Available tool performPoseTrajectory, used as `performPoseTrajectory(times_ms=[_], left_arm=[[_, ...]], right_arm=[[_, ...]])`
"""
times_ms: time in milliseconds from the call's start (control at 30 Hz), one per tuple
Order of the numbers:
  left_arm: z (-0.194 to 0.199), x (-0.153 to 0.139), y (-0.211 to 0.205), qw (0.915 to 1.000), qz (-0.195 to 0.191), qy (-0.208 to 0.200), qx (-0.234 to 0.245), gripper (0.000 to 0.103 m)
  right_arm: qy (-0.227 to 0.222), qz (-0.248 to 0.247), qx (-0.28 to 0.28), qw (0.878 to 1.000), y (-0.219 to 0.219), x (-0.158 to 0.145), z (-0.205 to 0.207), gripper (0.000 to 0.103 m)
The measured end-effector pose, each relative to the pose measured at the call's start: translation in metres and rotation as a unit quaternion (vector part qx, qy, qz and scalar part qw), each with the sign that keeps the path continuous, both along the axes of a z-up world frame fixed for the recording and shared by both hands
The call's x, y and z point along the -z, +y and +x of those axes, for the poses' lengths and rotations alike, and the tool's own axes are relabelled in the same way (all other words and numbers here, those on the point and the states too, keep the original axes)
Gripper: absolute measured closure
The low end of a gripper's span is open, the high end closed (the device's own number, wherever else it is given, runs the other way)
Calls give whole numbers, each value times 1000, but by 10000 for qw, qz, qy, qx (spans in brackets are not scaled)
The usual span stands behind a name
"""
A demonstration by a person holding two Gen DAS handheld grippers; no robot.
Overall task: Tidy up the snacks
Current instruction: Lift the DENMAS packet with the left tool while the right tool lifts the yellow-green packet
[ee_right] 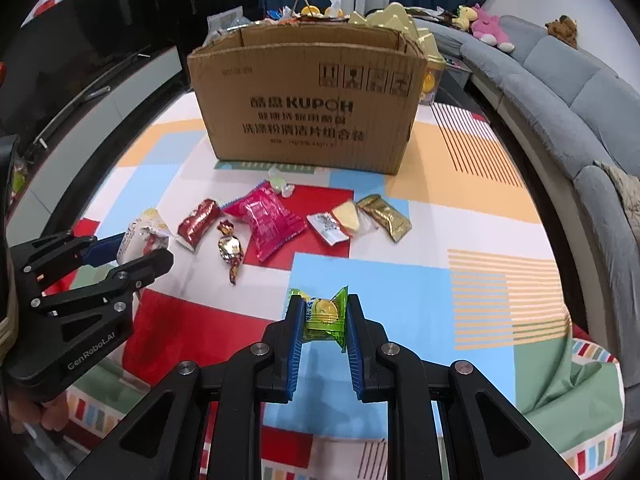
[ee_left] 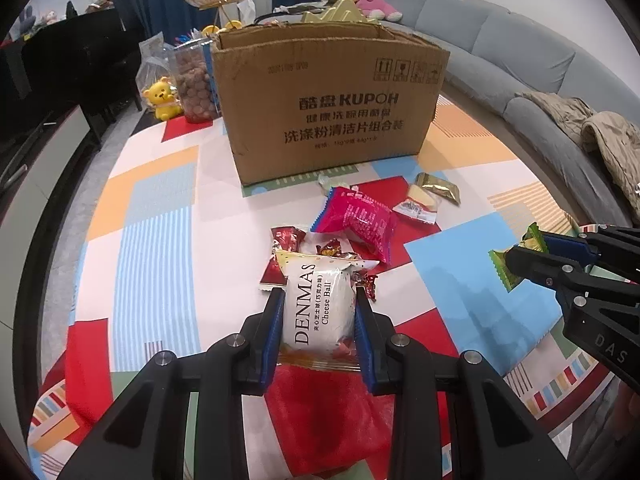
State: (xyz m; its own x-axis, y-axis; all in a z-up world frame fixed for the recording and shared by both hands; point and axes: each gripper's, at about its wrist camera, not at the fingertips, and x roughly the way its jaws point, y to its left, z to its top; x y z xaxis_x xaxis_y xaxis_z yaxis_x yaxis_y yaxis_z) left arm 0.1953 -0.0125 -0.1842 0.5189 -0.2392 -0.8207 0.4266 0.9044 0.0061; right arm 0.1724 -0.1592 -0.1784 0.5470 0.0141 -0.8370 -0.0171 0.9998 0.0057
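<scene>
A: What has the left gripper (ee_left: 318,312) got?

B: A white Cheese Ball pack (ee_left: 318,310). The fingers (ee_left: 272,332) are closed on its two sides, one blue pad against each, and the pack stands up between them above the table (ee_left: 152,216). From the right wrist view the same gripper (ee_right: 132,254) sits at the left edge with the white pack (ee_right: 138,236) sticking out past its tips.

A: And the right gripper (ee_right: 323,320)?

B: Closed on a small green sweet (ee_right: 323,314), narrow gap, the wrapper pinched in the middle with its crimped ends flaring out either side. In the left view it comes in from the right (ee_left: 528,258), the green wrapper (ee_left: 516,260) caught at its tip, over a light blue patch of the cloth.

A: Where is the box?

B: The cardboard box (ee_right: 308,108) stands open-topped at the far side of the table, printed face towards both cameras. A gold pack (ee_right: 394,18) pokes up behind its rim.

A: What lies loose?

B: In front of the box: a pink pack (ee_right: 266,220) in the middle, a dark red pack (ee_right: 199,222) just left of it, a twisted foil sweet (ee_right: 231,252) near that, a small clear sweet (ee_right: 280,182) close to the box, then to the right a pale wedge in clear wrap (ee_right: 340,222) and a gold sachet (ee_right: 386,216) just beside it.

A: Anything behind?

B: A grey sofa (ee_right: 560,92) with soft toys (ee_right: 488,26), and a jar of brown snacks (ee_left: 195,80) beside a yellow bear (ee_left: 161,98).
</scene>
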Motion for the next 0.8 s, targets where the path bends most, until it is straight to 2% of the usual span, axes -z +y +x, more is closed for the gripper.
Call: performPoseTrajectory(times_ms=[800], left_arm=[[-5,-39,1,9979,101,-169,-623,70]], right_arm=[[-386,127,-52,9992,-6,-41,9,81]])
